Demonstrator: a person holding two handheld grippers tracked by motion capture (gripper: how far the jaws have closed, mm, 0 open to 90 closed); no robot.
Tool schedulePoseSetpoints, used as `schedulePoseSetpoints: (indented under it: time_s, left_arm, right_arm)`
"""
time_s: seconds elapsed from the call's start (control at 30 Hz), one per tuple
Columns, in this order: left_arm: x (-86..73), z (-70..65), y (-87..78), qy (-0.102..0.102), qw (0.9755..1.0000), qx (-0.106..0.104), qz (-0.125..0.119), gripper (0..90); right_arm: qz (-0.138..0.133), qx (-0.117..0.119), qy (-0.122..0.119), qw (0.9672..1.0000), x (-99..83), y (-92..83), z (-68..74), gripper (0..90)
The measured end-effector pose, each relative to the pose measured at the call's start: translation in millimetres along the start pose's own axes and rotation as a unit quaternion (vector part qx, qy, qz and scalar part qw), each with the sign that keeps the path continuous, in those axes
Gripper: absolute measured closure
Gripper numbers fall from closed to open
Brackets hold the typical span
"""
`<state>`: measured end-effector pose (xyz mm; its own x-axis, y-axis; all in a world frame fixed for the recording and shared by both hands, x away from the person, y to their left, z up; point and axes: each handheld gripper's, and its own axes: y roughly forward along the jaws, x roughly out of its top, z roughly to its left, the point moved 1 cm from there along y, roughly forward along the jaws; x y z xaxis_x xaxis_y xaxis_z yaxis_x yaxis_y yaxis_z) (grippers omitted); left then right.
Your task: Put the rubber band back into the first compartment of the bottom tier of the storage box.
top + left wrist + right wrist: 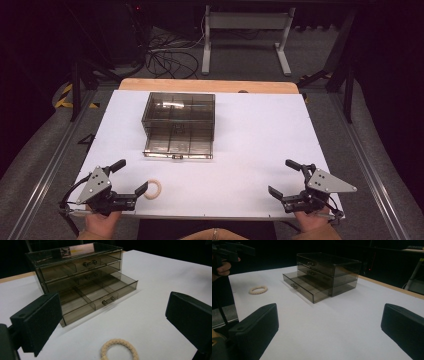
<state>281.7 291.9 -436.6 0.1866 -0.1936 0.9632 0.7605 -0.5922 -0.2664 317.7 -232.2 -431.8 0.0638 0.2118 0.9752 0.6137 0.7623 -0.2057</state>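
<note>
Just ahead of my spread left gripper (131, 181), near the smoky transparent plastic drawer box (179, 125), lies a cream braided ring (119, 350), probably light and pliant, best pinched across one side of its band.

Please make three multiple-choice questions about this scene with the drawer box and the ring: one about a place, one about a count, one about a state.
1. Where does the braided ring lie?
A. inside the open drawer
B. on the white table beside the left claw
C. on top of the drawer box

2. How many drawers does the drawer box have?
A. two
B. three
C. five

3. What is the state of the bottom drawer?
A. pulled out
B. closed
C. taken off the box

Answers: 1 B, the ring rests on the table near that claw's jaws. 2 B, three handles are stacked. 3 A, it juts forward, empty.
</note>
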Motion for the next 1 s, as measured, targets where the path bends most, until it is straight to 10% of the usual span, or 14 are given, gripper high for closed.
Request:
schedulePoseSetpoints:
  time_s: [1.0]
  left_arm:
    - [30.9, 11.3, 9.4, -0.005, 0.9995, -0.022, 0.02, 3.3]
  right_arm:
    - [0.007, 0.008, 0.003, 0.9999, -1.6, 5.5, 1.5, 2.1]
